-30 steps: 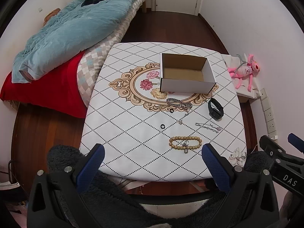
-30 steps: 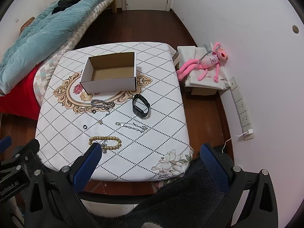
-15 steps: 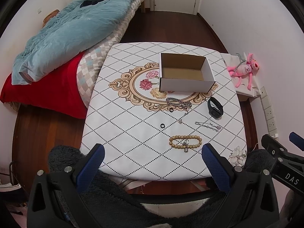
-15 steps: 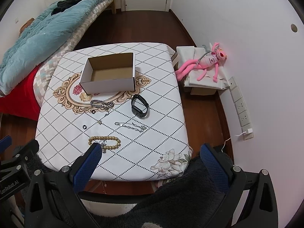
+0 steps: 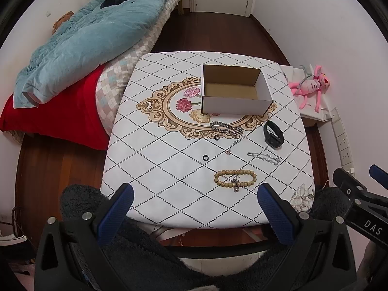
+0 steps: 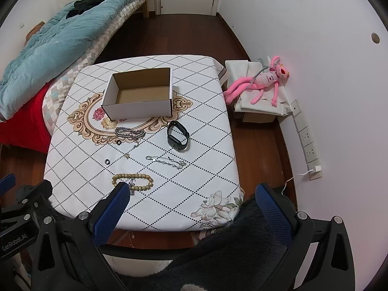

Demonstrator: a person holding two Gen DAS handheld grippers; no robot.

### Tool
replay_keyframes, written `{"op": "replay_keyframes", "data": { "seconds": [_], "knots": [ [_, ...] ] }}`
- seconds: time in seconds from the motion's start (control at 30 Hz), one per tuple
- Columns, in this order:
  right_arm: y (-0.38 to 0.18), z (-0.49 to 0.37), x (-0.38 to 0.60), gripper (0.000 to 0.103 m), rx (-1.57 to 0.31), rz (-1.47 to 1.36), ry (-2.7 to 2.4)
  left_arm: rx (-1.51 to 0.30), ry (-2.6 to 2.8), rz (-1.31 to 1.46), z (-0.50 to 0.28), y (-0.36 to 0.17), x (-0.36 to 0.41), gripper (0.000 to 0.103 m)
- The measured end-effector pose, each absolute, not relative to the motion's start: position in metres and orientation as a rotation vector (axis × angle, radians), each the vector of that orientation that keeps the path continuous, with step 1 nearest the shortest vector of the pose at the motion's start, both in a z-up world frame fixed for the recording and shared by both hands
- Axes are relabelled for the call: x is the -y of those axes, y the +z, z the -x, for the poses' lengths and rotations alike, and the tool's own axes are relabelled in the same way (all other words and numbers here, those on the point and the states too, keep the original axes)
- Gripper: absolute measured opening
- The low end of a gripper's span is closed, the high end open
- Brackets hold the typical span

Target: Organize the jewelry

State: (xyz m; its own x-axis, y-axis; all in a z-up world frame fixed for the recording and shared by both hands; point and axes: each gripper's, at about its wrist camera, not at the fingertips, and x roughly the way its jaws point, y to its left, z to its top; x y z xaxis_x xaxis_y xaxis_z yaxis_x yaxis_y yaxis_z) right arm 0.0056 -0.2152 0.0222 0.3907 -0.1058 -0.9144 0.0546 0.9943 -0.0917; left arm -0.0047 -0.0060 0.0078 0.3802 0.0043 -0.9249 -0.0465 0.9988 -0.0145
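Left wrist view: left tongs point(image 5: 194, 198) spread wide, holding nothing, low centre of frame over the near counter point(image 5: 150, 169) edge; bead bracelet point(image 5: 234, 179) lies just above and right of the gap, long axis across the frame; thin chain point(image 5: 264, 157), black band point(image 5: 273, 134), silver chain point(image 5: 225, 129) and two rings farther up; open box point(image 5: 236, 103) upper centre, nothing visible inside.

Right wrist view: right tongs point(image 6: 191, 202) spread, holding nothing; bead bracelet point(image 6: 133, 181) sits at the left pad tip, left of the gap; judgement: left tongs line up better with the bracelet; a grasp across its short width looks easiest.
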Motion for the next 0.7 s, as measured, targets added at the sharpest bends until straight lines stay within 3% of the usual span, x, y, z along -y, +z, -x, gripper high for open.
{"op": "replay_keyframes", "data": {
  "seconds": [0.7],
  "knots": [
    [0.0196,-0.0049,0.2166,0.103,-1.16,0.053,-0.103,-1.178,0.031,0.04,0.0057,0.0067,0.0052,0.103]
  ]
}}
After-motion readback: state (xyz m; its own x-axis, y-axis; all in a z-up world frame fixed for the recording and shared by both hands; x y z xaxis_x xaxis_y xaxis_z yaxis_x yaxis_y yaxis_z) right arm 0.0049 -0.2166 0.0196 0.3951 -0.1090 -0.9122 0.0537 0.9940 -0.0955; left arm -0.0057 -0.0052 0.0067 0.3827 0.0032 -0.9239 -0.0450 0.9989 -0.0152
